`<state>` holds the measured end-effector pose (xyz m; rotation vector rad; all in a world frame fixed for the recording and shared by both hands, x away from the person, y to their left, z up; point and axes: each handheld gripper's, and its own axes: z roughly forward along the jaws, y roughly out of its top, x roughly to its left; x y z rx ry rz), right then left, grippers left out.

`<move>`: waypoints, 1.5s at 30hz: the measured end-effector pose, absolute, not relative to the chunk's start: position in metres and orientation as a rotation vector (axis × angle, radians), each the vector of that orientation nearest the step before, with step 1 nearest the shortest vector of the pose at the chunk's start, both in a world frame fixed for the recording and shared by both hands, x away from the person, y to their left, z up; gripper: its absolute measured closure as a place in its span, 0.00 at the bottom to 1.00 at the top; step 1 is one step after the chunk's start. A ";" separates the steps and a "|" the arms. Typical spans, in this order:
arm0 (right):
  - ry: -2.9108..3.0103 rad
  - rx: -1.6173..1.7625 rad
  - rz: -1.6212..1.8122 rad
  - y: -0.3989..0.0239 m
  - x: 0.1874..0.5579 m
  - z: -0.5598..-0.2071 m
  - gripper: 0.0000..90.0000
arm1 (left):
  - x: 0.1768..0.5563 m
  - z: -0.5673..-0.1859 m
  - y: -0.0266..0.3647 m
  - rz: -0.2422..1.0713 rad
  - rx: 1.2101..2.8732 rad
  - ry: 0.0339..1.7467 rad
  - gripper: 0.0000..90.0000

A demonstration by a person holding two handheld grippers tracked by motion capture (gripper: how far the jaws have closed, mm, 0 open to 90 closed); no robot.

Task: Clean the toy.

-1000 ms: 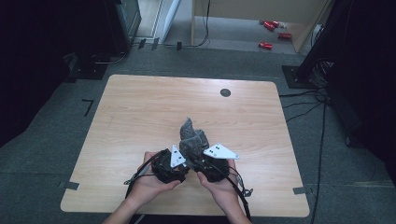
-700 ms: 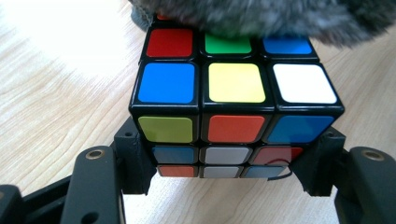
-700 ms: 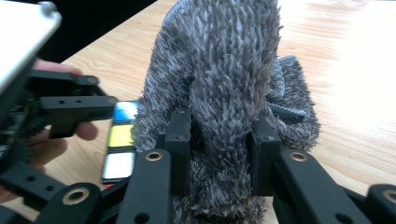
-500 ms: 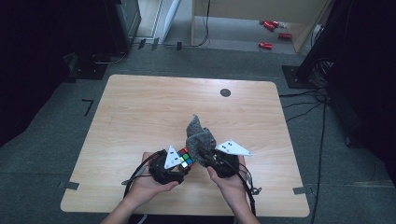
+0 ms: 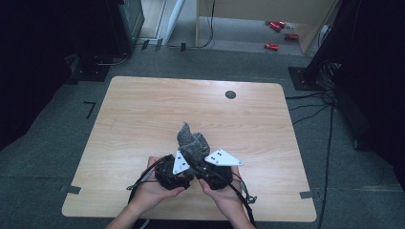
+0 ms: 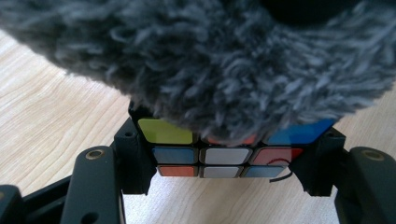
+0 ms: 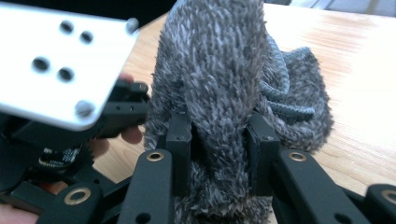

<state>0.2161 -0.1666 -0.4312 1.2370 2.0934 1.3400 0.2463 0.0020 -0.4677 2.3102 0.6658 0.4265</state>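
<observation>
Left gripper [image 6: 224, 158] clamps puzzle cube [image 6: 224, 156] near table's [image 5: 143, 119] front edge; fuzzy grey cloth [image 6: 219, 60] hides cube's top. Right gripper [image 7: 219, 140] pinches cloth fold; cloth's lower end cut off.

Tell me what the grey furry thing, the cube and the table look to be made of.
Grey cloth: soft, shaggy pile fabric, perhaps fleece or chenille, going by the loose tufted fibres and a ribbed edge. Puzzle cube: hard black plastic with glossy coloured tiles that catch light. Table: pale wood-grain top, matte; laminate or real wood is hard to tell.
</observation>
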 end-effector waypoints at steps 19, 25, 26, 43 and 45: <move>2.075 1.208 1.299 -0.162 0.216 -0.432 0.77 | 0.247 -0.466 0.004 0.430 2.294 0.673 0.39; 2.033 1.270 1.311 -0.178 0.226 -0.432 0.77 | 0.245 -0.460 0.006 0.440 2.263 0.658 0.39; 2.025 1.295 1.326 -0.183 0.228 -0.432 0.77 | 0.246 -0.459 0.007 0.438 2.261 0.656 0.39; 2.057 1.223 1.341 -0.169 0.225 -0.428 0.81 | 0.241 -0.462 -0.002 0.439 2.272 0.673 0.39; 2.013 1.333 1.361 -0.185 0.233 -0.433 0.81 | 0.245 -0.460 0.004 0.430 2.254 0.694 0.39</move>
